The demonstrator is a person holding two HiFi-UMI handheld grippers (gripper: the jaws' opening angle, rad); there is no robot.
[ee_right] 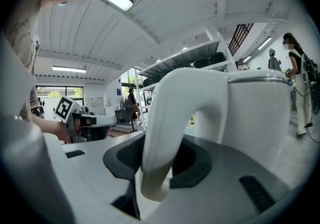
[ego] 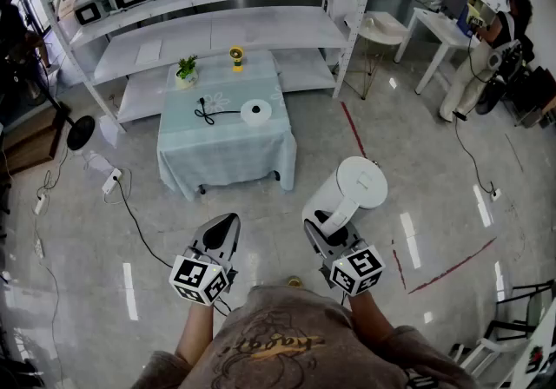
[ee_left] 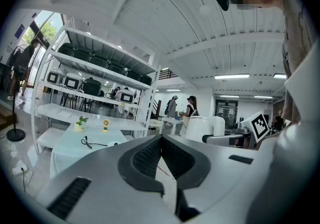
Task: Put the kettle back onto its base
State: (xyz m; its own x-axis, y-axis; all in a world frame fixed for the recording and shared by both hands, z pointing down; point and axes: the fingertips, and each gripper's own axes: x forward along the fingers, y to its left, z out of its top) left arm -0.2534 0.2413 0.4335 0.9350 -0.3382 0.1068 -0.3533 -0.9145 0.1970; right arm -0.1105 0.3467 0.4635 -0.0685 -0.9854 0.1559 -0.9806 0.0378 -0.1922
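Note:
A white electric kettle [ego: 356,187] hangs in the air over the floor, held by its curved handle [ee_right: 172,133]. My right gripper [ego: 328,231] is shut on that handle, and the kettle body [ee_right: 255,113] fills the right gripper view. The round white base [ego: 256,112] with its black cord lies on the small table [ego: 221,153] with the pale green cloth, well ahead of both grippers. My left gripper [ego: 224,229] is shut with nothing between its jaws. In the left gripper view the base [ee_left: 114,144] and the kettle [ee_left: 205,129] both show beyond the closed jaws.
A small potted plant [ego: 186,71] and a yellow trinket [ego: 236,57] stand at the table's far edge. White shelving [ego: 208,31] with black appliances rises behind it. Cables and a power strip [ego: 111,181] lie on the floor at left. People stand by a white desk [ego: 434,23] at far right.

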